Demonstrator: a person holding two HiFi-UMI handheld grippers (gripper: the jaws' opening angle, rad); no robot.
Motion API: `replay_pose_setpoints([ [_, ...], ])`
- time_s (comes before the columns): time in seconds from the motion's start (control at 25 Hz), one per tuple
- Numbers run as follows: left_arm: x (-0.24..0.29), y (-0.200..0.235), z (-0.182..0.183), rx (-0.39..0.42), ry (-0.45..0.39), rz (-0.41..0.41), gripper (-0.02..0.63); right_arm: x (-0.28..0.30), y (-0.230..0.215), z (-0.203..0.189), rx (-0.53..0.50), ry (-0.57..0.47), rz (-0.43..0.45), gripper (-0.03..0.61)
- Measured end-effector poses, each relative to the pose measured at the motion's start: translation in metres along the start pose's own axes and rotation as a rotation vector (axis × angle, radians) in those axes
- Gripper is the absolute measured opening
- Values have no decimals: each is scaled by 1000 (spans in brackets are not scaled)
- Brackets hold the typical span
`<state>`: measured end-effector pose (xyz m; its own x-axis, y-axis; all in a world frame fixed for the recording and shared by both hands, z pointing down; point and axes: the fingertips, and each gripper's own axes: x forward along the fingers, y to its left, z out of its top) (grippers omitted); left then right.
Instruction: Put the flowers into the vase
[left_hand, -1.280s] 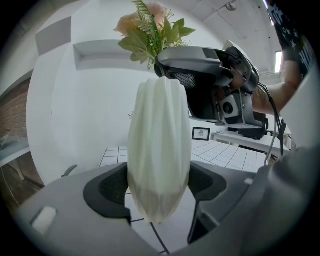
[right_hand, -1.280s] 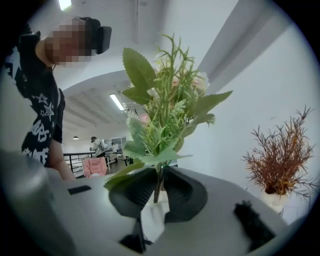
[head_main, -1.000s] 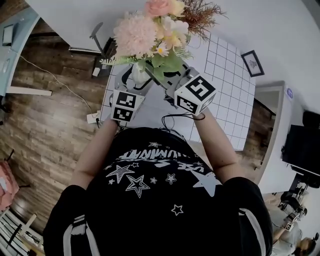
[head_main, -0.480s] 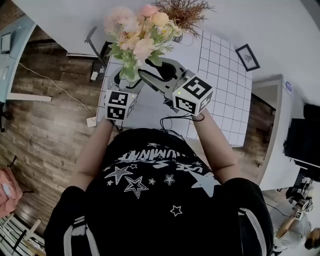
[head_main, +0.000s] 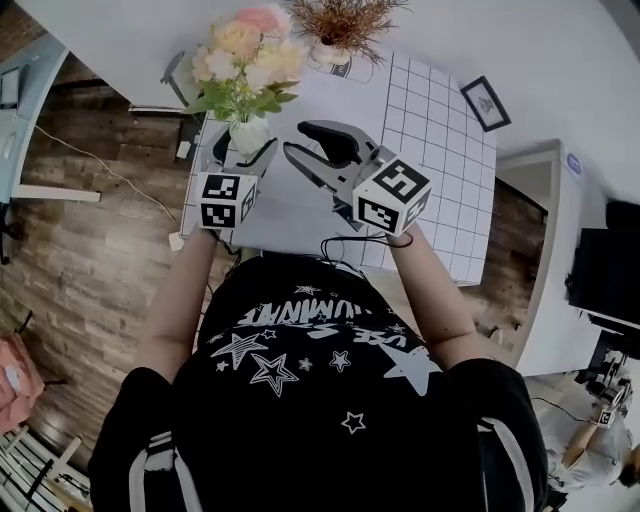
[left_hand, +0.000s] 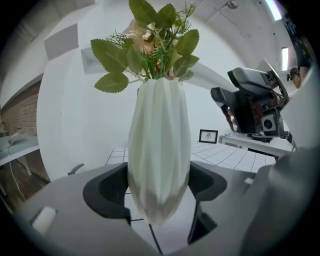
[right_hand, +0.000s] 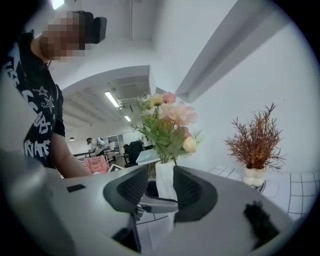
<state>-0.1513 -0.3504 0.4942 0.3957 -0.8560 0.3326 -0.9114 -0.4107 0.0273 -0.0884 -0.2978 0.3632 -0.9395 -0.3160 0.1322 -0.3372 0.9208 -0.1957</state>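
Bouquet released into the vase, right gripper drawn clear.

The left gripper (head_main: 247, 152) pinches the white ribbed vase (left_hand: 159, 150) low on its belly, one pad pressed to each side, holding it upright over the table (head_main: 300, 215) at about 11 o'clock from the person. The flowers (head_main: 240, 55) now stand in its mouth, whereas a second ago their stems were still in the right gripper (head_main: 295, 140). That gripper's jaws have just been opening; they now stand spread with nothing between them, and it sits at the vase's 3 o'clock, apart from it. I judge the placing done; what remains is setting the vase down and letting go.
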Motion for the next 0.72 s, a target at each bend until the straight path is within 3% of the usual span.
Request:
replay_pose_setpoints([
  [0.36, -3, 2, 1, -21, 3, 33, 367, -30, 4, -6, 47, 5, -22, 155],
  [0.72, -21, 5, -7, -60, 9, 104, 433, -51, 6, -14, 68, -1, -22, 155],
])
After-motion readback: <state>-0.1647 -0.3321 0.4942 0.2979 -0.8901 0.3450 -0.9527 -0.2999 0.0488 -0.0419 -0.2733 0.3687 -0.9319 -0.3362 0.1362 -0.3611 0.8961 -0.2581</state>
